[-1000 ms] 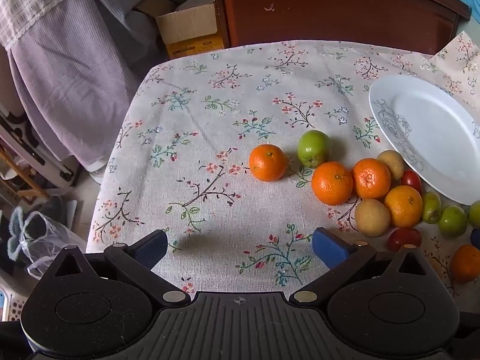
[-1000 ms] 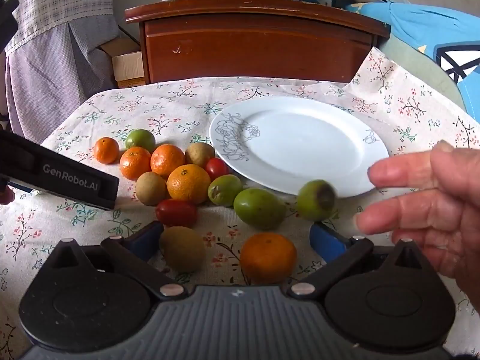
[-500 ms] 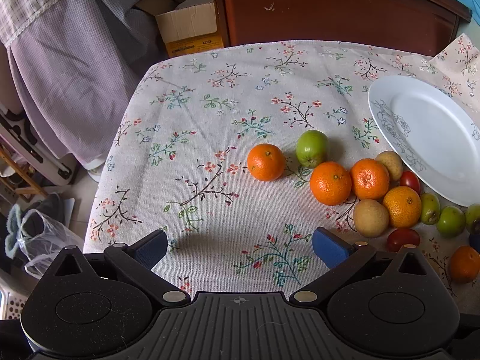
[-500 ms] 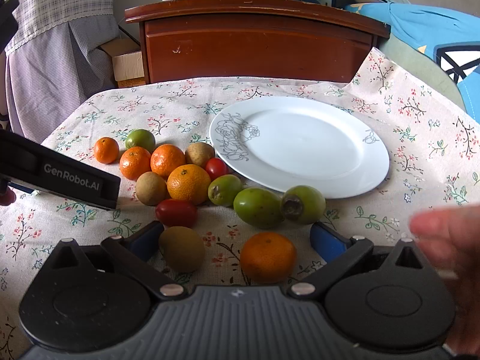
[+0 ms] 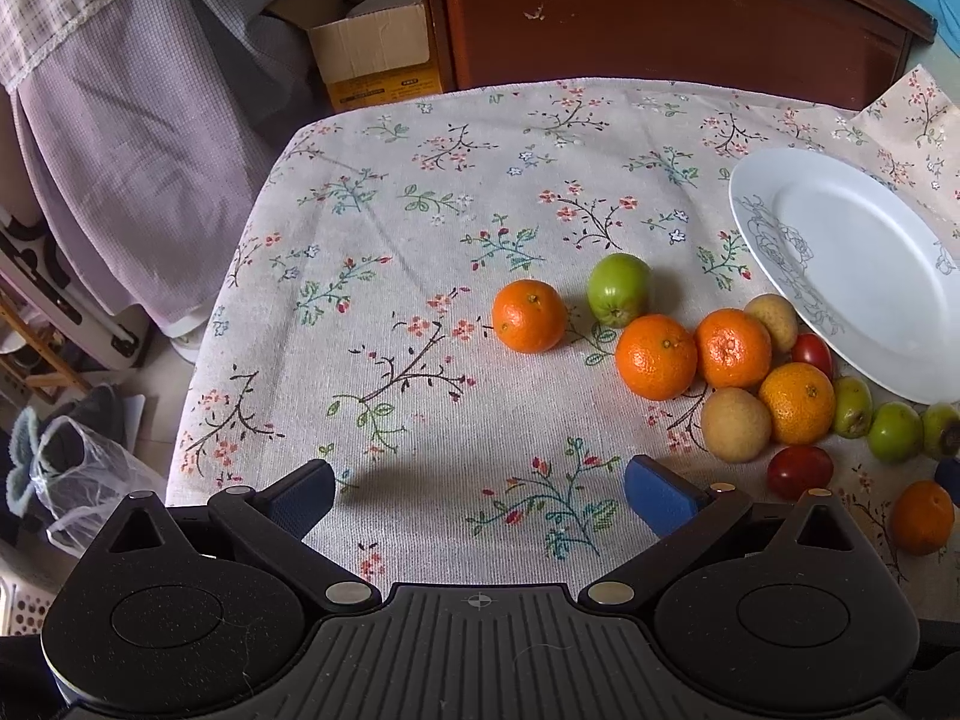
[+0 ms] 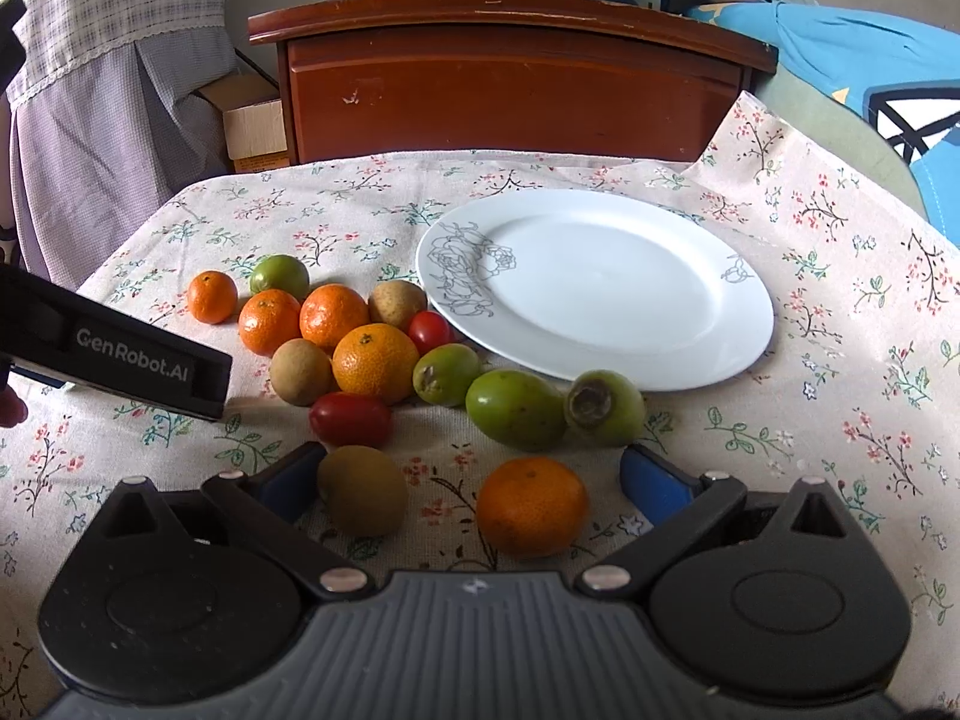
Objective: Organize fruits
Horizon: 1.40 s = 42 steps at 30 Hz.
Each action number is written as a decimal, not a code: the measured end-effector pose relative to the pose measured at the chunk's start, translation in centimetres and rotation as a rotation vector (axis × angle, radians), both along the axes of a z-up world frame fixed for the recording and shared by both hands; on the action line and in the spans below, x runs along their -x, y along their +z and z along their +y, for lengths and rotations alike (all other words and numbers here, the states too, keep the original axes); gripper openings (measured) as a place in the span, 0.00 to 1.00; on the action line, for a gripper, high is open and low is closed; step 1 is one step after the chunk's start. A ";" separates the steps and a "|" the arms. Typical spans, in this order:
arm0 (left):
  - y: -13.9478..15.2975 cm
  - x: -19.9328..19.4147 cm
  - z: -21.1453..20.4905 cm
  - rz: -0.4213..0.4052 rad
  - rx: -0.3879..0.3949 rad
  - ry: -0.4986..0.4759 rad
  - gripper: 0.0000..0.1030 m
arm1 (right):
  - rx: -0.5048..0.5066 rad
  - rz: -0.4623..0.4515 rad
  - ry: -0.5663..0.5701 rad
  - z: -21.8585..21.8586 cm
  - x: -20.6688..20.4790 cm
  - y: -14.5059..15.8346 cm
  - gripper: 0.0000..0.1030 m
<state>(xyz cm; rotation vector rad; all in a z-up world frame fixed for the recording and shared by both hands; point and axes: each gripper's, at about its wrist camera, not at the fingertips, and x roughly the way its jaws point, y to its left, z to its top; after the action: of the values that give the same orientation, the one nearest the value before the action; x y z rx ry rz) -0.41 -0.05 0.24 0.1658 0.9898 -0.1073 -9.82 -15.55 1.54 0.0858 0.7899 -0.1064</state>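
A white plate (image 6: 600, 300) lies bare on the floral cloth, also seen in the left wrist view as the plate (image 5: 858, 282). Left of and in front of it lies a cluster of oranges (image 6: 375, 363), green fruits (image 6: 516, 410), brown fruits (image 6: 300, 371) and red tomatoes (image 6: 351, 418). My right gripper (image 6: 471, 483) is open low over the cloth, with a brown fruit (image 6: 363, 489) and an orange (image 6: 532, 507) lying between its fingers, ungripped. My left gripper (image 5: 480, 498) is open over bare cloth, short of a lone orange (image 5: 529, 316) and a green fruit (image 5: 619, 290).
A brown wooden cabinet (image 6: 510, 90) stands behind the table. A cardboard box (image 5: 375, 54) and a purple hanging cloth (image 5: 138, 138) are at the back left. The table's left edge (image 5: 198, 372) drops to a cluttered floor. The left gripper's body (image 6: 120, 354) reaches in beside the fruit cluster.
A hand at the right has withdrawn from the right wrist view. The green fruit it released has settled beside the other green one at the plate's front rim. Both grippers stayed about still.
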 end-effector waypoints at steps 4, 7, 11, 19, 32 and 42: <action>0.0 1.0 -0.3 -0.006 -0.010 -0.027 1.00 | -0.009 0.032 0.037 -0.4 1.4 0.5 0.99; -0.1 1.7 -0.4 0.003 -0.010 -0.054 1.00 | -0.013 0.075 0.075 -0.3 2.1 0.9 0.99; 0.0 2.9 -0.4 -0.008 -0.023 -0.074 1.00 | -0.006 0.099 0.050 0.1 3.2 1.3 0.99; 0.8 5.1 -0.3 -0.012 -0.034 -0.109 1.00 | 0.079 0.125 -0.025 0.4 5.0 3.4 0.99; 4.5 6.7 0.3 -0.033 0.034 -0.125 1.00 | 0.139 0.181 -0.159 -0.8 5.2 6.6 0.99; 7.9 4.2 0.2 -0.029 0.054 -0.122 1.00 | 0.000 0.285 -0.196 -2.7 2.8 8.1 0.99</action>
<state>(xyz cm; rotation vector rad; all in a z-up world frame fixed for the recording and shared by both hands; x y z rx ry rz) -4.65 0.18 8.15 0.1780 0.9468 -0.2417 -12.59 -18.29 9.67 0.1501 1.0654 -0.3096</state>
